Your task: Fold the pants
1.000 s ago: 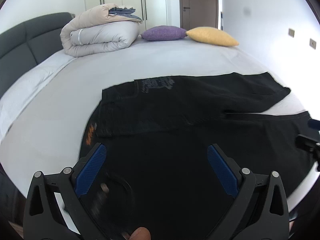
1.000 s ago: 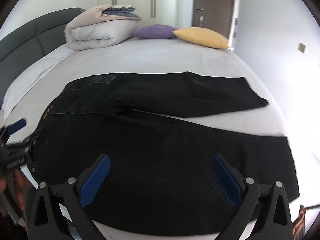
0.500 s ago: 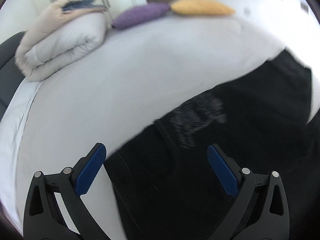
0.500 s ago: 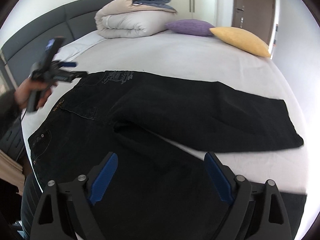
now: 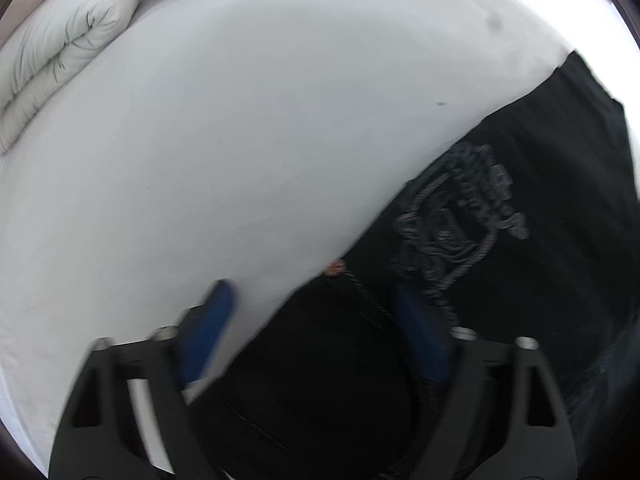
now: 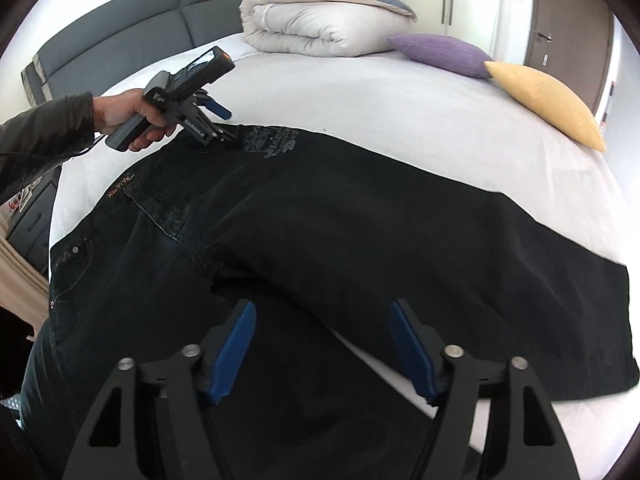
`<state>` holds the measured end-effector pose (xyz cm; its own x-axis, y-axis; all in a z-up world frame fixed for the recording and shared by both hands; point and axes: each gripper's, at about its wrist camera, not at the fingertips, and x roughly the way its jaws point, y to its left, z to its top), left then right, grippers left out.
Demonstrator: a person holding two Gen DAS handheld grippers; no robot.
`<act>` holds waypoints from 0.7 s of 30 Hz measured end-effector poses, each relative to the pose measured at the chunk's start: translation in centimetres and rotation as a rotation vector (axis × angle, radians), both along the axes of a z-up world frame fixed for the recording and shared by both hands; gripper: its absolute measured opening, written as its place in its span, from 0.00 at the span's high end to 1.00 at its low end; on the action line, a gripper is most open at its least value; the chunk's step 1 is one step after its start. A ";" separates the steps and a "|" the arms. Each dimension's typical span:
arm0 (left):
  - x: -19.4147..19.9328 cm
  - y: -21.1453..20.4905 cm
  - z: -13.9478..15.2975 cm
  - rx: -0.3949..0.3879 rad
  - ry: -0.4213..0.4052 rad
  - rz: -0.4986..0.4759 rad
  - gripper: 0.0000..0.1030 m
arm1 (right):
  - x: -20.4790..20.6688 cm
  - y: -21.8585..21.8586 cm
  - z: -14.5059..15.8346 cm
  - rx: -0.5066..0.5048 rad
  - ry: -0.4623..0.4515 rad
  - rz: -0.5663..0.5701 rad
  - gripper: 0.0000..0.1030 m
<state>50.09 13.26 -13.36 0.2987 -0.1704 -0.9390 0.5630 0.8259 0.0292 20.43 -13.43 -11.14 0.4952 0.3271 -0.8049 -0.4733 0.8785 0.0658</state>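
Black denim pants (image 6: 360, 240) spread flat on the white bed sheet (image 6: 400, 104), long axis running from the waistband at left to the leg hems at right, far leg lying above the near one with a sliver of sheet between them.

Left gripper (image 5: 316, 320) nearer the work: straddling the far waistband corner, by the copper rivet (image 5: 335, 268) and just short of the grey embroidered pocket design (image 5: 460, 224). Jaws half-narrowed, just been closing, cloth edge between but not yet pinched.

Right gripper (image 6: 324, 344) above the crotch and upper legs, jaws likewise closing, nothing gripped.

Heavy, stiff-seamed denim; smooth taut sheet; puffy rolled duvet (image 6: 320, 28) and two cushions well apart.
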 end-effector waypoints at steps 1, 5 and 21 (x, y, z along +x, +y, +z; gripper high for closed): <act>0.0 -0.1 0.2 -0.013 0.001 -0.014 0.55 | 0.3 0.2 0.0 -0.004 -0.002 0.008 0.35; -0.6 -0.4 0.7 0.014 -0.053 -0.014 0.88 | 2.9 1.3 0.7 -0.012 -0.021 0.033 0.38; -9.5 1.1 4.7 0.019 -0.479 -0.004 0.95 | 12.9 7.4 1.9 -0.225 -0.103 0.242 0.38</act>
